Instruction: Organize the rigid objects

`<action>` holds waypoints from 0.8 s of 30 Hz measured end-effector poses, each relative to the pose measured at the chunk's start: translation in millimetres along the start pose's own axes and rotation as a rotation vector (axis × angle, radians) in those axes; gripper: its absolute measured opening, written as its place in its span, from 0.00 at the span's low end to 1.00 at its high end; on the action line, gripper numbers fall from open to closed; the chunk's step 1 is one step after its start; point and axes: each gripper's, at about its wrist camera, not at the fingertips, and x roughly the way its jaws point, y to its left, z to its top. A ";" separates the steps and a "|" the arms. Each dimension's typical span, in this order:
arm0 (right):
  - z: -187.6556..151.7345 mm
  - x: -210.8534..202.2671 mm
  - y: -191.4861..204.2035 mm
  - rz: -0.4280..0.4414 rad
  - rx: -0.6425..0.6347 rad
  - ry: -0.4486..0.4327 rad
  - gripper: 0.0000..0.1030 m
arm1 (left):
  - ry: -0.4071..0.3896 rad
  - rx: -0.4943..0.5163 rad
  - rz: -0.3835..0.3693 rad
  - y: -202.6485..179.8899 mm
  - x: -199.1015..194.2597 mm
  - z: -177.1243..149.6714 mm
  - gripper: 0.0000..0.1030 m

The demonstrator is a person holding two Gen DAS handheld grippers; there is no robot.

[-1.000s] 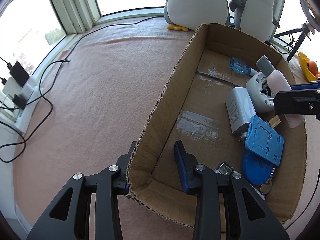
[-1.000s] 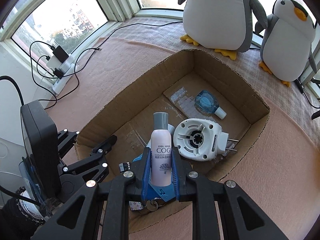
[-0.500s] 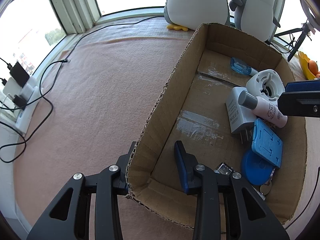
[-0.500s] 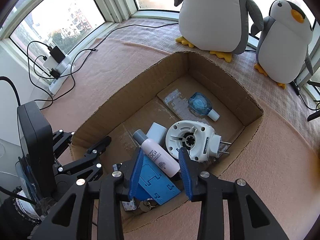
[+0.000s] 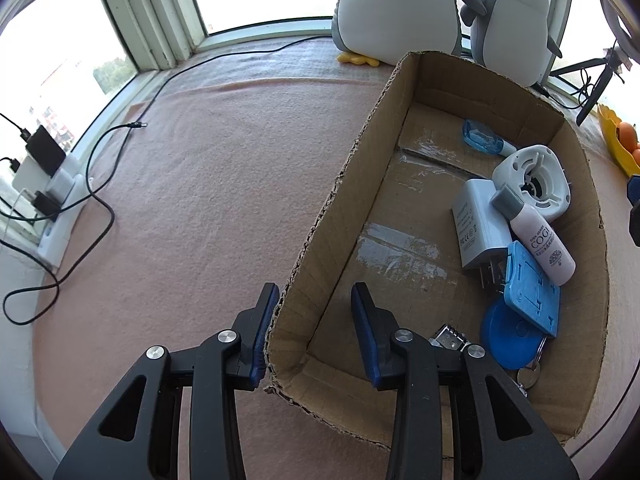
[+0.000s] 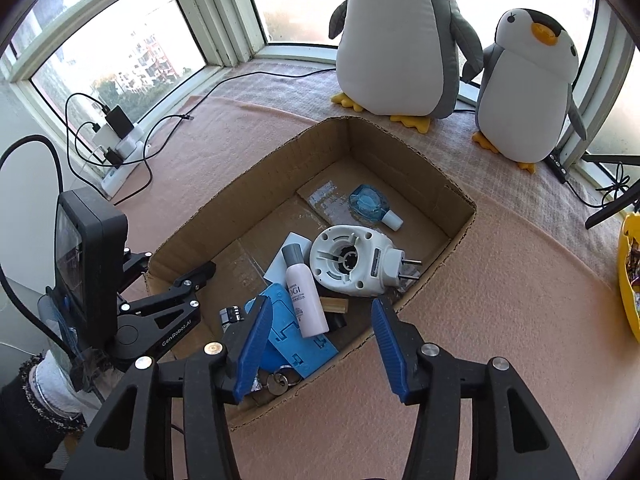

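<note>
A cardboard box (image 5: 340, 200) (image 6: 240, 184) sits on the pink mat. Inside lie a white COGI bottle (image 5: 536, 240) (image 6: 306, 300), a white plug-in device (image 5: 536, 184) (image 6: 352, 260), a white charger (image 5: 476, 220), a blue stand (image 5: 528, 284) (image 6: 292, 336), a blue disc (image 5: 504, 332) and a blue refill (image 5: 480, 142) (image 6: 368, 202). My left gripper (image 5: 315, 292) (image 6: 172, 266) straddles the box's near-left wall; its jaws are opening, the inner pad off the cardboard. My right gripper (image 6: 322, 306) hovers over the box's near rim, jaws opening, holding nothing, with the bottle lying free below.
Two plush penguins (image 6: 400, 40) (image 6: 528, 92) stand behind the box by the window. A power strip (image 5: 52, 184) with chargers and trailing cables lies at the left. A yellow bowl (image 6: 630, 272) is at the right edge. Keys (image 6: 276, 382) and a padlock (image 5: 448, 336) lie in the box's near corner.
My right gripper let go of the upright bottle, which tipped over onto the blue stand and charger. It then drew back and up, jaws spreading. The left jaws widened slightly.
</note>
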 end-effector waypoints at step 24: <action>-86.1 -180.0 -20.9 -0.148 0.159 -0.332 0.75 | -0.311 0.009 -0.089 -14.2 -195.1 -7.2 0.67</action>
